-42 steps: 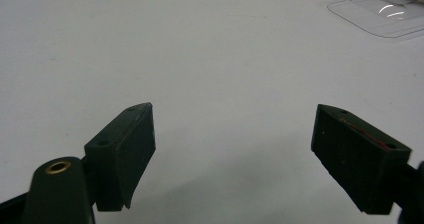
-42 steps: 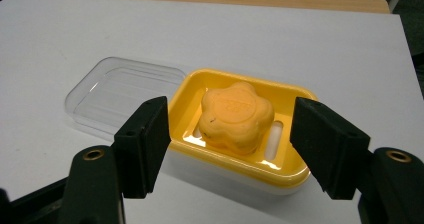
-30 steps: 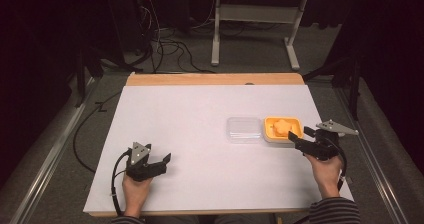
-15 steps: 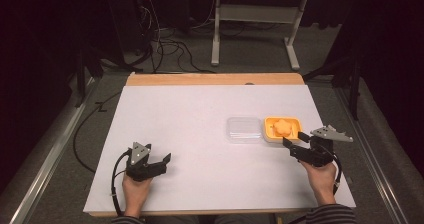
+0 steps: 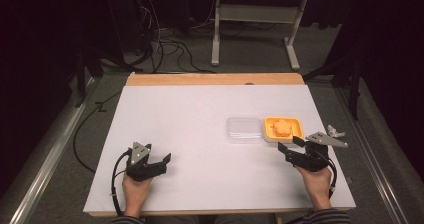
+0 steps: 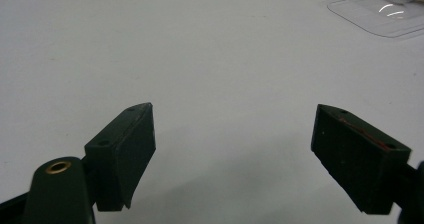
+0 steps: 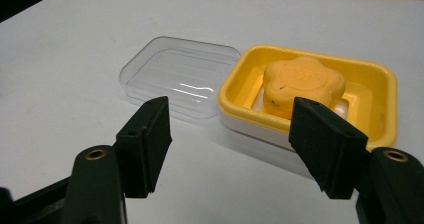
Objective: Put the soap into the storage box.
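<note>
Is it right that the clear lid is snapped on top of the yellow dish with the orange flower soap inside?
Not quite. The clear lid lies on the table beside the yellow dish, not on top. The right gripper view shows the dish uncovered, with the orange flower soap inside.

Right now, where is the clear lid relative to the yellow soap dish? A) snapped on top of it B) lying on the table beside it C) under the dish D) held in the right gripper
B: the clear lid lies flat on the table, next to the yellow soap dish, which sits uncovered with the orange soap in it.
</note>
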`<move>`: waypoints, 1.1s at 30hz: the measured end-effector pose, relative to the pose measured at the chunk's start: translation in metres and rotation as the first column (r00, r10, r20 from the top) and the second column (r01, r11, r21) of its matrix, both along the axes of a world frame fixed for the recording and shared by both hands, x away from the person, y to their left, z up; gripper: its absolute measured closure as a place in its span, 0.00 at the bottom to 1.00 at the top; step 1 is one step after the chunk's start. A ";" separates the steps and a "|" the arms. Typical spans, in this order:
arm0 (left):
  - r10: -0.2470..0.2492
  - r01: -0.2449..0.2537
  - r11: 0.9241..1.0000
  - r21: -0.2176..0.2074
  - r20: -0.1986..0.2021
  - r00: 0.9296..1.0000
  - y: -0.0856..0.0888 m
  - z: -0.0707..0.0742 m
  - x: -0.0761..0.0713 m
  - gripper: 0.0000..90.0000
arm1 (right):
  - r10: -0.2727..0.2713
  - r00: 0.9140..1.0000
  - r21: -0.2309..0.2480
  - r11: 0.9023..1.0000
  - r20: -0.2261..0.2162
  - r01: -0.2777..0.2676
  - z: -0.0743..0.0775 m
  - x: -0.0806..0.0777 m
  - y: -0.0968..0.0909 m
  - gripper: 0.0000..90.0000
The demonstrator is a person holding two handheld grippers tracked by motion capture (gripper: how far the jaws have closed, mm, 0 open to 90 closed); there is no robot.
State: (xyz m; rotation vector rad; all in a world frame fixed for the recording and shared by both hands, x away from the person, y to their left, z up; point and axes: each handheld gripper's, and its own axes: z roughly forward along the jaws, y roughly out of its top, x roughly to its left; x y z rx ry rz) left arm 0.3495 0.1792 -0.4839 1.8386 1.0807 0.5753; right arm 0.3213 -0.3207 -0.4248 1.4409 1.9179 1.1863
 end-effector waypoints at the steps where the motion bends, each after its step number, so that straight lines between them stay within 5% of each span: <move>1: 0.000 0.000 1.000 0.000 0.000 1.000 0.000 0.000 0.000 0.20 | 0.005 1.000 -0.004 1.000 0.003 -0.005 -0.001 0.000 0.000 0.37; 9: 0.000 0.000 1.000 0.000 0.000 1.000 0.000 0.000 0.000 0.20 | 0.034 0.999 0.019 0.999 0.000 -0.034 -0.006 -0.003 0.011 0.37; 33: 0.000 0.000 1.000 -0.001 0.002 1.000 0.000 0.000 0.000 0.20 | 0.068 0.997 -0.045 0.997 -0.029 -0.069 -0.029 0.001 0.033 0.38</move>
